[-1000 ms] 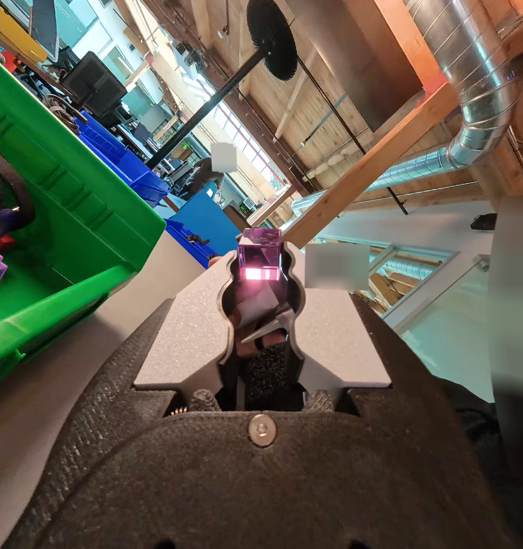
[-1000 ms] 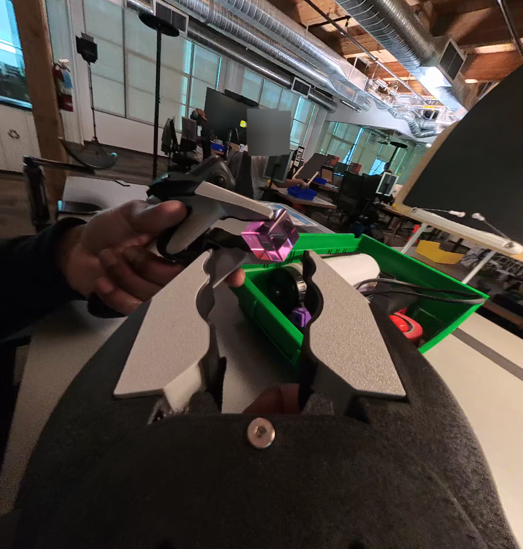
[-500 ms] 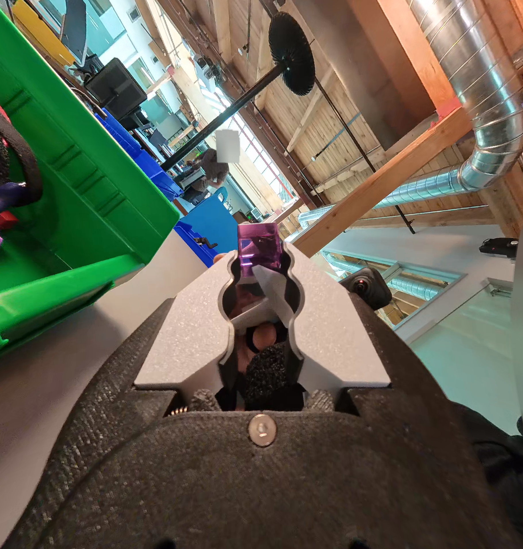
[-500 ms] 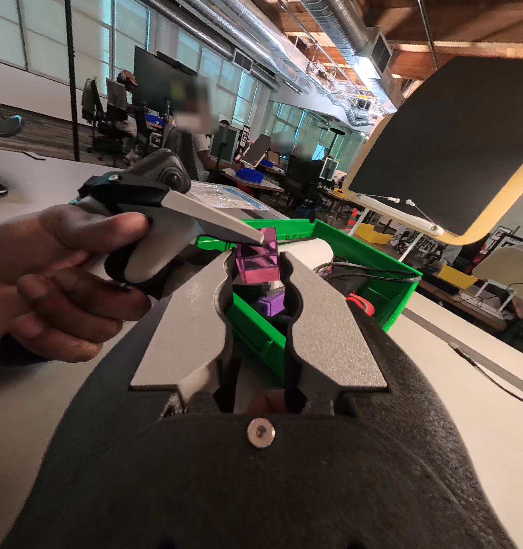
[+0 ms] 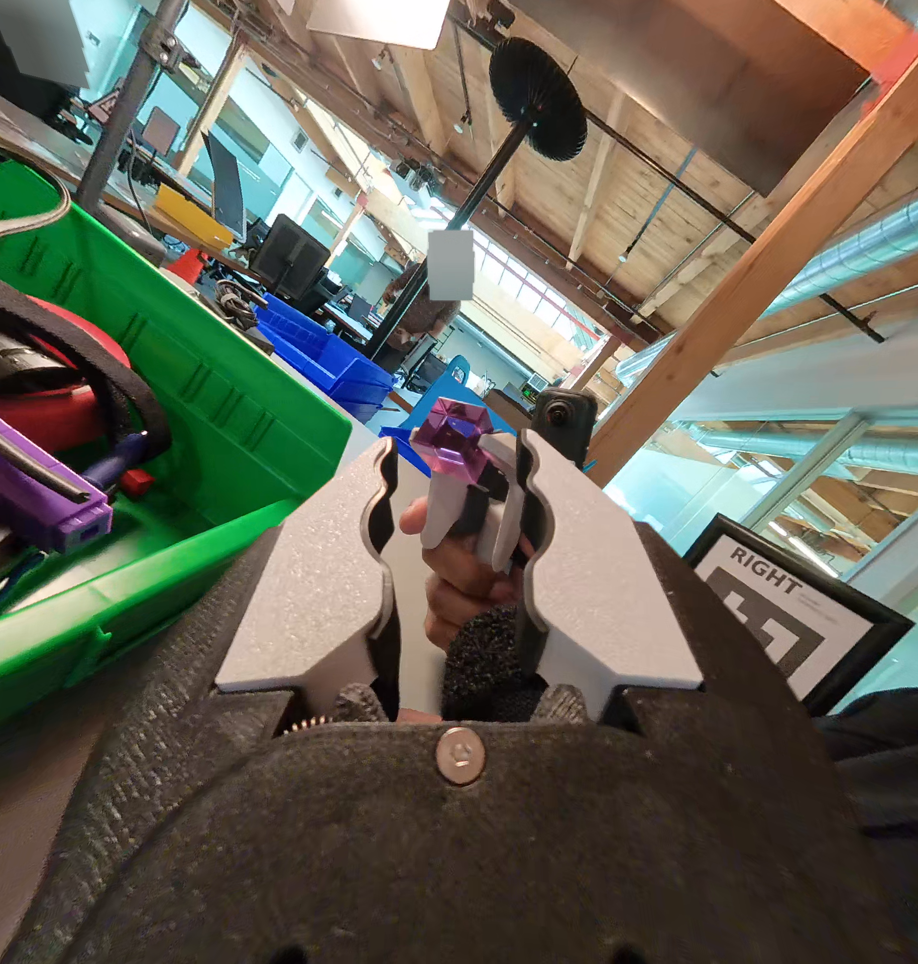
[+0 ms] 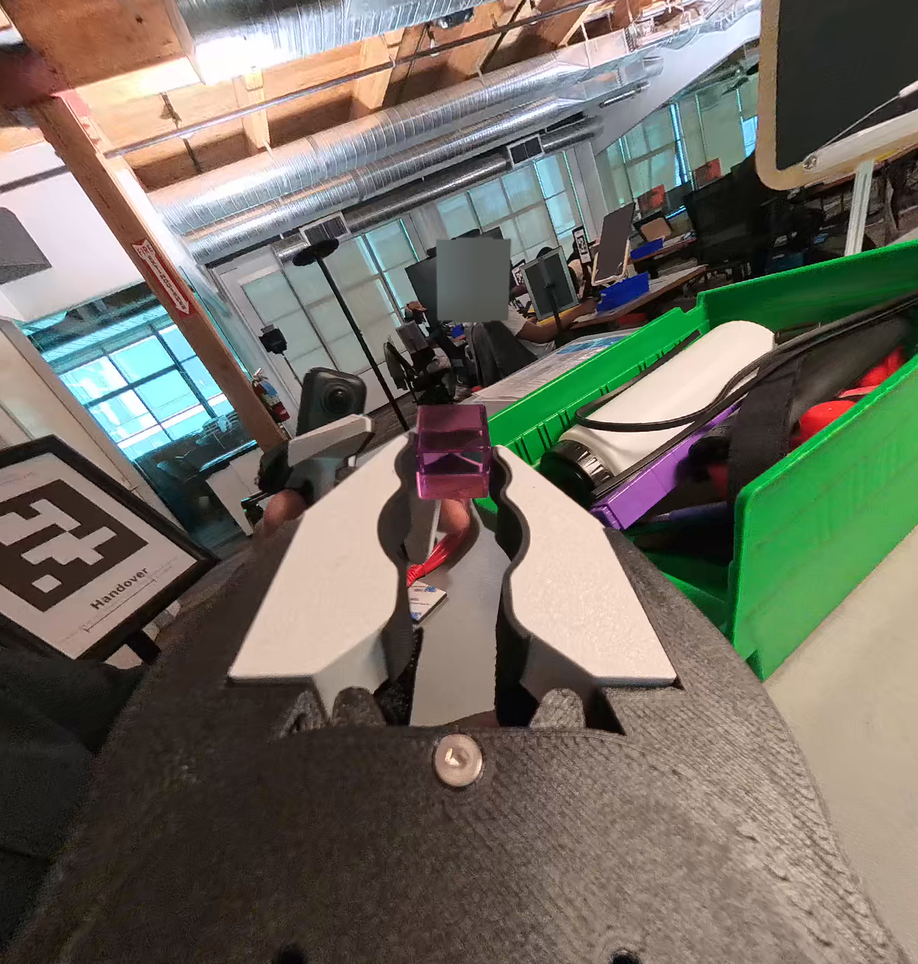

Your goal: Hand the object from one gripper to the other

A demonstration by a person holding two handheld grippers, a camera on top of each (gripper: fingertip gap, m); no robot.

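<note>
Purple translucent cube [image 6: 451, 451] sits pinched at right gripper [image 6: 452, 459] fingertips, left of green bin [image 6: 811, 501]; left gripper [image 5: 457, 459] fingers spread, empty. Looks light, rigid, slick; grip flat opposite faces.

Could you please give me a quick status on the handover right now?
Right hand-held gripper shut on purple cube. Left hand-held gripper open, cube clear of it. Green bin beside, nothing blocking.
</note>
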